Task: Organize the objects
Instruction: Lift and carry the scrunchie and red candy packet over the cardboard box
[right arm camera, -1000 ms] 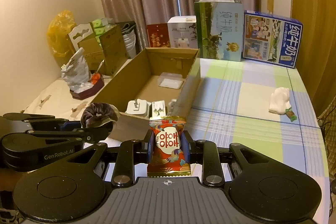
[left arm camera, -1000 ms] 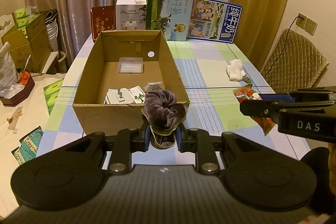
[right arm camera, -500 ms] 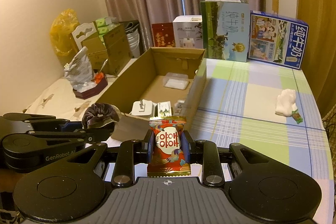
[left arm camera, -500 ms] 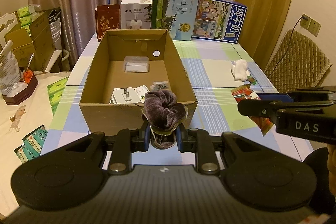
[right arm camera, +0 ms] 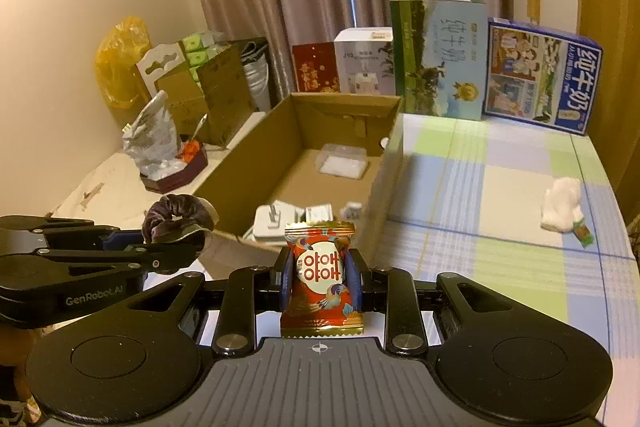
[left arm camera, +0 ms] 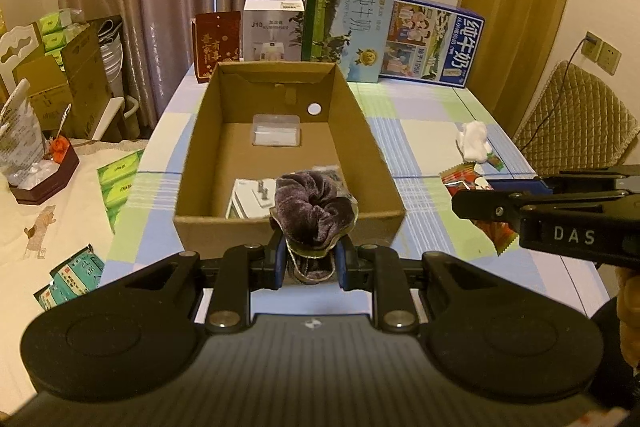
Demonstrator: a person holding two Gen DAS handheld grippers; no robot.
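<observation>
Your left tool (left arm camera: 311, 259) clamps a purple velvet scrunchie (left arm camera: 314, 205) between its fingers, holding it in the air at the near wall of the open cardboard box (left arm camera: 288, 215), just above the rim. Your right tool (right arm camera: 319, 281) is closed on a red candy packet (right arm camera: 320, 279) printed with white characters, held upright in front of the box's near right corner and not over the box.

Inside the box, a clear plastic case (left arm camera: 277, 130) lies on the floor toward the far wall, and a white plug adapter (left arm camera: 256, 193) sits against the near wall beside some small packets (right arm camera: 320, 213), partly hidden behind the scrunchie in the left wrist view.

The box stands on the checked counter (right arm camera: 500, 187). To the right of the box, well apart from it, a white wad of cloth or tissue (right arm camera: 562, 203) rests on the counter with a small green wrapper (right arm camera: 582, 231) touching its near edge. Behind the box, at the counter's far edge, stand a dark red carton (left arm camera: 218, 45), a white carton (left arm camera: 274, 29), a tall green milk carton (left arm camera: 344, 23) and a blue milk carton (left arm camera: 432, 45) lying on its long side.
</observation>
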